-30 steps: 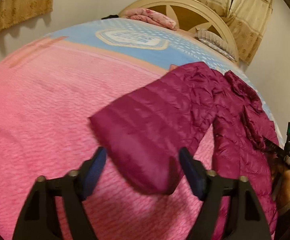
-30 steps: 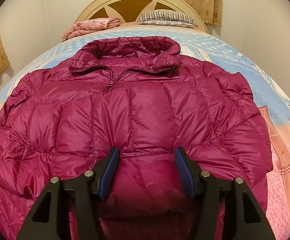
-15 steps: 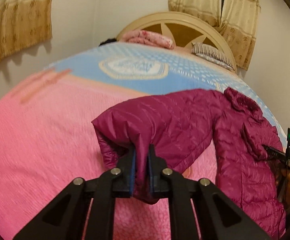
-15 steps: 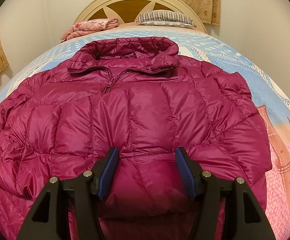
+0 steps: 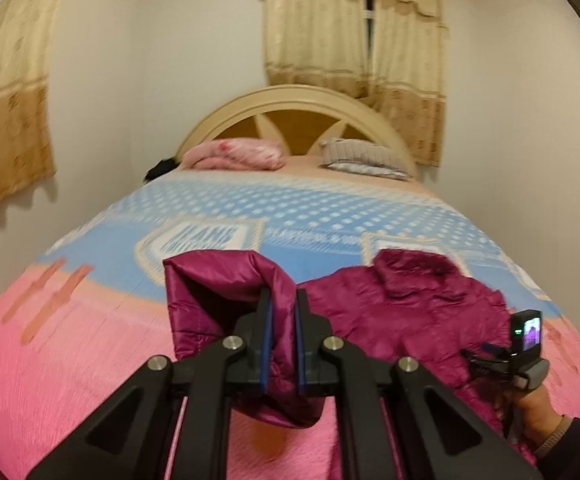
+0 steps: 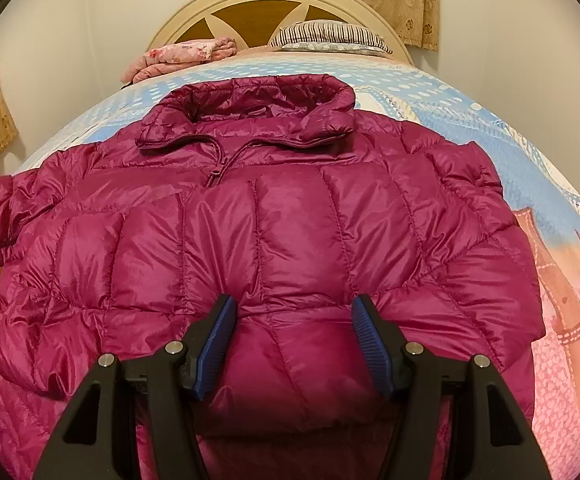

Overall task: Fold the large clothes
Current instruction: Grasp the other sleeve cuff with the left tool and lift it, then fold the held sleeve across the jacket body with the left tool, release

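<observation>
In the left wrist view, the bedspread print is smeared by motion blur, so the lettering in its panel cannot be read. The end of the sleeve is hidden between the fingers of the left gripper, and its lower fold is lost behind the gripper's frame. The right gripper is cut off near the right edge of the picture (only a lit screen, a dark fork and part of a hand are seen), and whether it touches the jacket cannot be told there. In the right wrist view, the jacket's hem is covered by the gripper's frame, and the left sleeve is cut off at the picture's edge. A dark object at the bed's far left corner is too small to identify.
</observation>
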A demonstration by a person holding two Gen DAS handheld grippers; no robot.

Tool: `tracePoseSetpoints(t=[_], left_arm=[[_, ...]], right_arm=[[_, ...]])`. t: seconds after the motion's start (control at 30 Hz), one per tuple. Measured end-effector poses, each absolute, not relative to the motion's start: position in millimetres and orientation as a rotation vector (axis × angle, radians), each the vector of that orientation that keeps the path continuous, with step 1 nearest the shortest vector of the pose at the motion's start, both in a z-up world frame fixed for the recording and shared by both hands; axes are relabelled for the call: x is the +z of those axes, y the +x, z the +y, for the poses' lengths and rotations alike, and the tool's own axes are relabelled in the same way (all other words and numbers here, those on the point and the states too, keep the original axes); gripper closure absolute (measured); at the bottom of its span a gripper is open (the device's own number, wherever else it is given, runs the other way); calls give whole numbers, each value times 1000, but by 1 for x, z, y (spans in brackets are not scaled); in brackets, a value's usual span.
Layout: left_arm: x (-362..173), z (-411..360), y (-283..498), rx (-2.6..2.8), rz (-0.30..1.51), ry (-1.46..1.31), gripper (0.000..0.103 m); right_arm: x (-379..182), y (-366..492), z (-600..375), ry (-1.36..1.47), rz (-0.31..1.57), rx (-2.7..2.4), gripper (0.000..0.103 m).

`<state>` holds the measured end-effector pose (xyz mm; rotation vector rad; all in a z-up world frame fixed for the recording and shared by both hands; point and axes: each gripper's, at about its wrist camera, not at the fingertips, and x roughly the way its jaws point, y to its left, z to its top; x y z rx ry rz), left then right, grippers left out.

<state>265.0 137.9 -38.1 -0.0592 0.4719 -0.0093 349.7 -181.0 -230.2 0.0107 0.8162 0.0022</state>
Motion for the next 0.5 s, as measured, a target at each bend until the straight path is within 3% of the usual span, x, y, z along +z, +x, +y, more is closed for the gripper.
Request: tracePoseSetpoints(t=[0.5], left_arm=[[-36, 15, 289, -239, 437, 150, 93]], right_arm=[[-229, 349, -184, 47, 811, 17, 41]])
